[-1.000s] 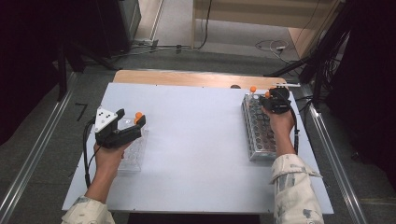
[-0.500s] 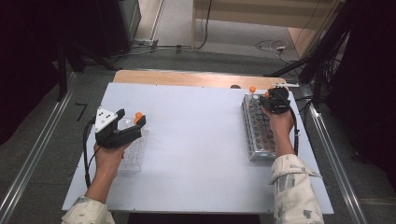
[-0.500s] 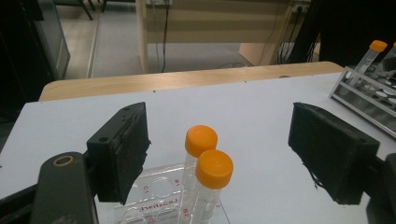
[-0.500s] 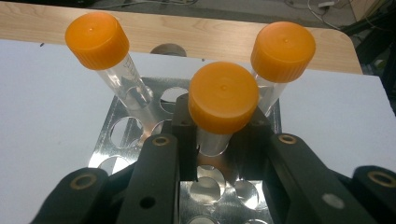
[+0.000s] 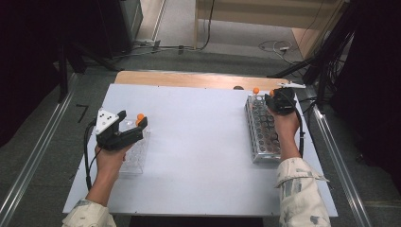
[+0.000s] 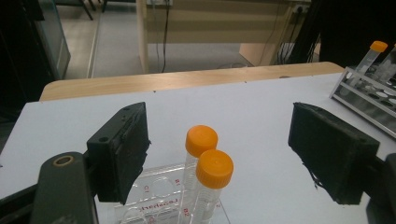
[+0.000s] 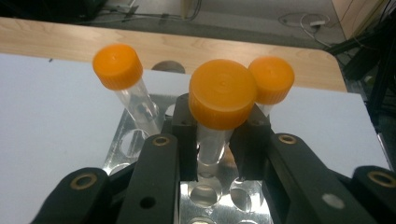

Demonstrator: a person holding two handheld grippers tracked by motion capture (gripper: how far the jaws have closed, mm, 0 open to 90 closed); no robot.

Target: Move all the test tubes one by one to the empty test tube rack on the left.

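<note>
My right gripper [image 7: 212, 154] is clenched on a clear tube [image 7: 212, 144] just below its orange cap [image 7: 222, 93], one jaw on either side of the glassy wall. The tube stands upright over the far end of the metal rack [image 5: 261, 132], its lower end above the rack's round holes (I cannot tell whether the bottom sits inside a hole or hangs just over it). Two more orange-capped tubes stand in the rack just beyond my grip, one to the left [image 7: 126, 79] leaning a little and one to the right [image 7: 271, 81], partly hidden behind the held cap. From the high view the right gripper [image 5: 280, 101] sits at the rack's far corner, near the right edge of the white table [image 5: 198, 156].

My left gripper [image 6: 219, 154] is released, jaws spread wide, with two capped tubes [image 6: 208, 170] standing between them in a clear plastic stand [image 6: 159, 196]; neither jaw touches them.
</note>
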